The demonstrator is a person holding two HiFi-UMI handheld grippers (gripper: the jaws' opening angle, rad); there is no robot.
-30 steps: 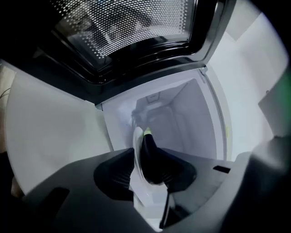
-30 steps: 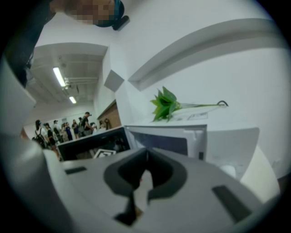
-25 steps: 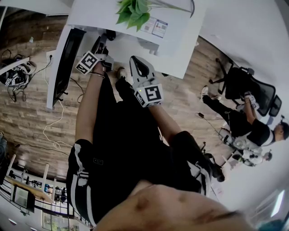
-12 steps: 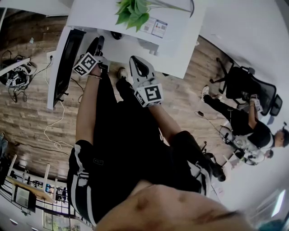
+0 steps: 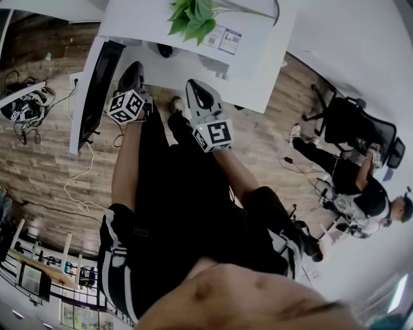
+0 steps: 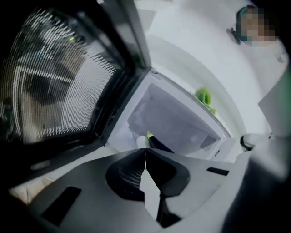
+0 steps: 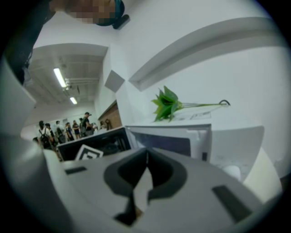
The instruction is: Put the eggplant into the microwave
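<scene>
The white microwave (image 6: 182, 113) stands with its dark mesh door (image 6: 59, 82) swung open to the left. Inside the cavity lies the eggplant (image 6: 158, 143), dark purple with a green stem end. My left gripper (image 6: 145, 157) is shut just outside the opening, with nothing between its jaws. In the head view the left gripper (image 5: 135, 69) points at the open microwave (image 5: 193, 38), beside the door (image 5: 97, 84). My right gripper (image 5: 195, 88) hangs next to it, a little to the right. In the right gripper view its jaws (image 7: 146, 161) are shut and empty, facing the microwave (image 7: 182, 141).
A green plant (image 5: 192, 16) lies on top of the microwave. Cables (image 5: 77, 187) and a pile of gear (image 5: 22, 106) lie on the wooden floor at left. At right a person (image 5: 352, 184) sits near an office chair (image 5: 358, 126). Several people stand far off (image 7: 59, 129).
My left gripper has drawn back from the microwave opening toward me and rolled, its marker cube turning. Its jaws have closed empty. The right gripper has stayed still.
</scene>
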